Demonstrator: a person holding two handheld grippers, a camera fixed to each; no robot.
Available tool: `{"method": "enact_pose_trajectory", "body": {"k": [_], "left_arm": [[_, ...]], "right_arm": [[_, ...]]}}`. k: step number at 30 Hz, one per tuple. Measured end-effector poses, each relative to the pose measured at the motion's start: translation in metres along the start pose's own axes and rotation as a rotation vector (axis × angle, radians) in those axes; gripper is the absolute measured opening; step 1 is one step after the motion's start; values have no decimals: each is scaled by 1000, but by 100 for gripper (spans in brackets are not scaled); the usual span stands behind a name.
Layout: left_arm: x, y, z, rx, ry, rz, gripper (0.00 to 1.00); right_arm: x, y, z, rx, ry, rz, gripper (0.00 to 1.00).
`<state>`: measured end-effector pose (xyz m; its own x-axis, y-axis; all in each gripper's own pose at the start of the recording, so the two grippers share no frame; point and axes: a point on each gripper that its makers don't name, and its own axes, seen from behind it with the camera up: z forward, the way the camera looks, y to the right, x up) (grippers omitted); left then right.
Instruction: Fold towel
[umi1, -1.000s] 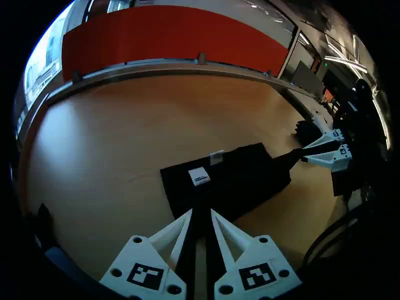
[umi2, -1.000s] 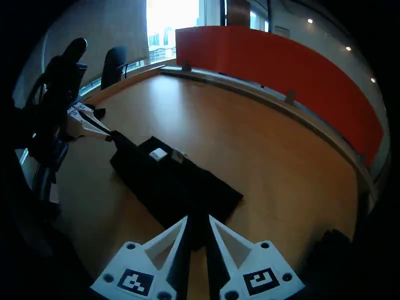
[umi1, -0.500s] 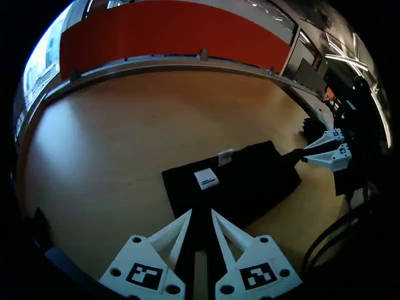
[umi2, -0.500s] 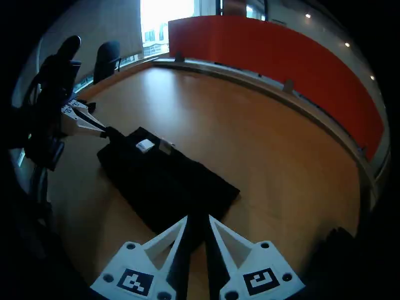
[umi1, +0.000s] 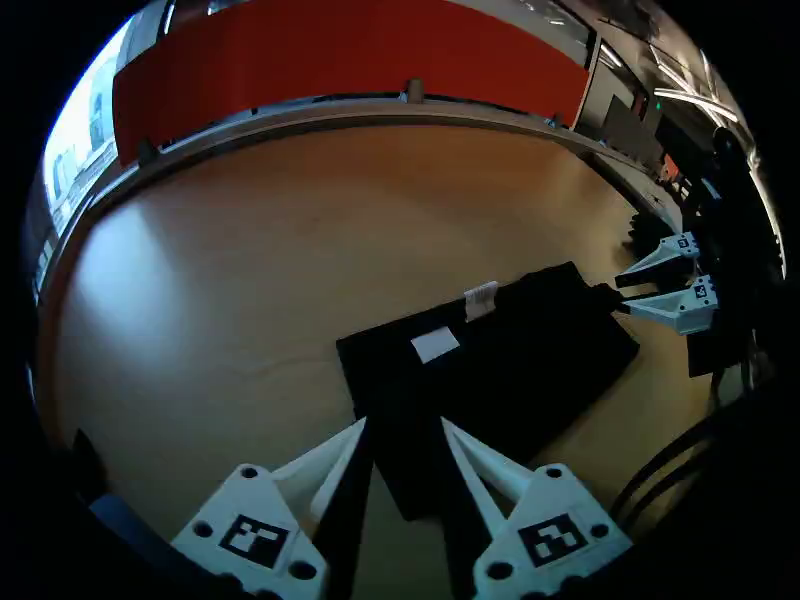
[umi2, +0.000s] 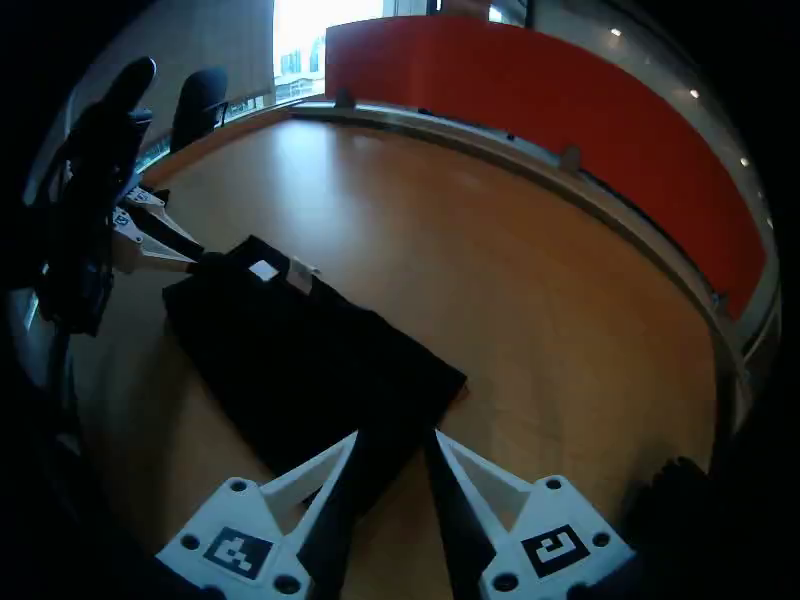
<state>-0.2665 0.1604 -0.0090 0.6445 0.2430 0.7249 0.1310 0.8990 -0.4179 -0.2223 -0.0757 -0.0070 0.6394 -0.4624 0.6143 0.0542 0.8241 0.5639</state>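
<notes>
Left gripper view and right gripper view alike show a release: the left gripper (umi1: 400, 455) and right gripper (umi2: 390, 465), clamped on the black towel (umi1: 510, 370) a moment ago, are now spread wide, and the towel is left flat on the surface (umi1: 220, 260) — this fold is judged laid.
</notes>
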Motion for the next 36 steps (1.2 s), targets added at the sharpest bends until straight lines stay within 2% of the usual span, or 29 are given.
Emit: {"method": "enact_pose_trajectory", "body": {"k": [4,11,21,30,32,35,36], "left_arm": [[1,-4,3,16,-1,9,52],[4,-11,5,39,-2,15,59],[8,-19,4,57,-1,19,59],[17,-26,-8,74,28,5,59],[18,-28,-12,75,33,-5,64],[16,-29,-16,74,36,-22,75],[15,-29,-17,75,37,-27,81]], "right_arm": [[-1,4,5,-10,-4,7,62],[-3,14,8,-33,-12,1,66],[0,20,10,-38,-14,2,66],[3,24,12,-35,-15,-5,67],[4,25,12,-36,-13,-6,74],[5,25,12,-34,-8,-5,96],[5,25,11,-33,-7,-5,100]]}}
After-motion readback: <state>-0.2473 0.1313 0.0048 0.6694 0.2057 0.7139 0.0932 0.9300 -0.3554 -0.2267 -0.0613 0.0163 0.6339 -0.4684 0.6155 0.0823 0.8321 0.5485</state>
